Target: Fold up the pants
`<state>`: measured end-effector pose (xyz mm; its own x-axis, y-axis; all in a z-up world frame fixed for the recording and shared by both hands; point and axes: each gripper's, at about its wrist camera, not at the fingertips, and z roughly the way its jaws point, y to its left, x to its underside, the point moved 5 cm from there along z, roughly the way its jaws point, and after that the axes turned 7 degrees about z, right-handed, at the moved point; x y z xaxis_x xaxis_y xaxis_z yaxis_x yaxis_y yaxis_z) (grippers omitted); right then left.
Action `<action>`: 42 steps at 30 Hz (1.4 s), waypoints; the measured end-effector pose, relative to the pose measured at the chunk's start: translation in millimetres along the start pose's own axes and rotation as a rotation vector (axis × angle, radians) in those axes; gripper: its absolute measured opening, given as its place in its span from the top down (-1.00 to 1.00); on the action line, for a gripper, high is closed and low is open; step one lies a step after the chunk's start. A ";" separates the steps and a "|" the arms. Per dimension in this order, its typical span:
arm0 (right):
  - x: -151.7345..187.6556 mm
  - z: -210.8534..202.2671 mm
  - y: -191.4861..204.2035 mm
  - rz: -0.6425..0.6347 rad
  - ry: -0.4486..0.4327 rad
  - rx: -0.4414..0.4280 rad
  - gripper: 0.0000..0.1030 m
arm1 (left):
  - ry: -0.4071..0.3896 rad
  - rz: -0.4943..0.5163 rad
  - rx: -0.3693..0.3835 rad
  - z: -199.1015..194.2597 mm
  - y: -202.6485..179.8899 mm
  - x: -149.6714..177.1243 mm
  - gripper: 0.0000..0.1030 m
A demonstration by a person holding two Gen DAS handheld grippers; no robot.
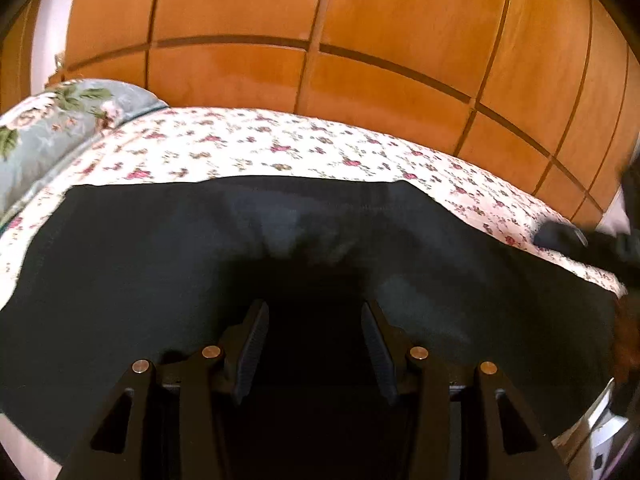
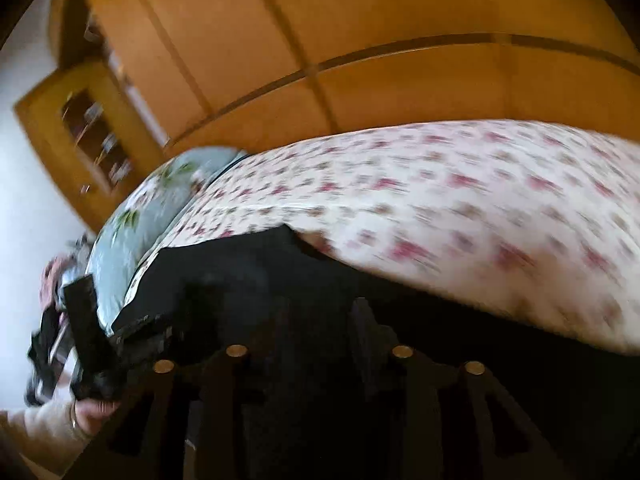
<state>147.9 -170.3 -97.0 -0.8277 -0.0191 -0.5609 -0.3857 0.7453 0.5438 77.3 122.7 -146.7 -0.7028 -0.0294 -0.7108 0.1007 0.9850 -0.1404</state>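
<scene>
Dark pants (image 1: 160, 248) lie spread flat on the floral bedspread (image 1: 248, 144). My left gripper (image 1: 314, 312) hovers low over the pants' near part, jaws open and empty. In the right wrist view, which is motion-blurred, the pants (image 2: 224, 280) show as a dark mass along the bed's near side. My right gripper (image 2: 320, 312) is over them, jaws apart with nothing visibly between them. The right gripper also shows at the far right of the left wrist view (image 1: 560, 236), above the bed. The left gripper and the hand holding it show at the left of the right wrist view (image 2: 84, 320).
A floral blue pillow (image 1: 44, 128) lies at the bed's left end, also in the right wrist view (image 2: 132, 216). A large orange wooden wardrobe (image 1: 320, 32) stands right behind the bed. A wooden shelf unit (image 2: 88, 132) stands at the far left.
</scene>
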 end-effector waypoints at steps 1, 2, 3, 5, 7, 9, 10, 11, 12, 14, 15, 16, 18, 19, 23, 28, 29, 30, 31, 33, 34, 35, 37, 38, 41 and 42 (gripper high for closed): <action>-8.9 14.3 4.1 0.001 0.010 -0.011 0.04 | -0.010 -0.009 -0.007 -3.3 4.3 1.1 0.05; -16.7 31.2 8.6 0.010 0.024 -0.013 0.03 | -0.016 -0.021 -0.015 -5.6 9.9 0.9 0.05; -21.9 41.7 10.8 0.021 0.036 -0.019 0.03 | -0.022 -0.033 -0.022 -6.9 15.1 -0.2 0.05; -29.6 65.1 11.3 0.045 0.076 -0.034 0.10 | -0.025 -0.062 -0.024 -10.3 24.6 -1.7 0.05; -31.6 88.0 11.7 0.052 0.130 -0.030 0.49 | -0.007 -0.074 -0.025 -7.0 35.0 -3.7 0.05; -28.3 109.2 6.2 0.057 0.183 -0.003 0.76 | -0.002 -0.067 -0.060 -4.4 43.4 -5.3 0.05; -27.4 115.8 4.0 0.053 0.187 0.008 0.81 | 0.002 -0.062 -0.098 -2.5 49.2 -6.5 0.07; -28.6 121.7 1.6 0.038 0.179 0.036 0.83 | 0.012 -0.064 -0.125 0.6 55.5 -7.6 0.12; -30.5 126.5 -0.4 0.031 0.165 0.060 0.84 | 0.016 -0.068 -0.129 3.0 58.8 -8.2 0.13; -33.0 133.1 -2.5 0.047 0.140 0.084 0.86 | 0.016 -0.074 -0.133 7.4 66.0 -10.1 0.13; -32.7 135.1 -3.0 0.046 0.126 0.097 0.87 | 0.016 -0.068 -0.140 9.6 67.1 -10.8 0.13; -32.9 138.3 -3.3 0.040 0.117 0.110 0.87 | 0.013 -0.057 -0.149 11.4 66.7 -11.1 0.13; -35.2 142.4 -5.5 0.056 0.112 0.126 0.86 | 0.003 -0.038 -0.166 12.7 64.5 -10.7 0.12; -36.6 143.1 -5.9 0.068 0.113 0.121 0.84 | -0.004 -0.026 -0.174 12.6 63.4 -10.0 0.12; -38.9 106.1 -15.8 0.202 0.028 0.036 0.39 | 0.000 -0.043 -0.160 1.8 61.7 -7.1 0.12; -16.9 27.5 -22.5 0.226 -0.090 0.041 0.37 | -0.026 -0.138 -0.141 -13.1 61.9 -0.1 -0.05; -9.0 14.2 -25.0 0.220 -0.096 0.069 0.33 | -0.027 -0.151 -0.140 -13.7 60.3 1.1 -0.13; -0.9 2.1 -28.0 0.218 -0.097 0.095 0.32 | -0.028 -0.159 -0.147 -14.1 57.8 2.3 -0.16; 7.1 -9.0 -31.2 0.220 -0.097 0.112 0.31 | -0.027 -0.162 -0.162 -14.9 53.8 3.5 -0.20; 27.1 -32.9 -41.0 0.230 -0.099 0.158 0.31 | -0.028 -0.160 -0.176 -17.0 43.6 6.0 -0.26; 33.5 -41.2 -45.3 0.235 -0.103 0.178 0.30 | -0.028 -0.158 -0.170 -17.9 39.1 7.0 -0.27; 44.0 -55.3 -52.7 0.251 -0.115 0.210 0.29 | -0.030 -0.155 -0.162 -18.9 34.8 8.2 -0.29; 57.8 -72.7 -63.4 0.278 -0.135 0.229 0.27 | -0.035 -0.137 -0.149 -20.1 24.0 10.9 -0.30; 65.4 -80.5 -69.7 0.288 -0.142 0.240 0.24 | -0.030 -0.118 -0.151 -19.2 19.0 12.7 -0.31; 80.2 -97.4 -91.5 0.298 -0.171 0.330 0.24 | -0.009 -0.056 -0.195 -15.0 12.4 17.1 -0.31; 83.3 -104.7 -100.0 0.317 -0.188 0.344 0.25 | -0.002 -0.039 -0.204 -13.6 11.1 18.8 -0.31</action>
<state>74.9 -316.2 -132.8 -0.7822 0.3409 -0.5214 0.0560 0.8720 0.4862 55.6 135.4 -152.3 -0.7021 -0.0682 -0.7088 -0.0710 0.9971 -0.0256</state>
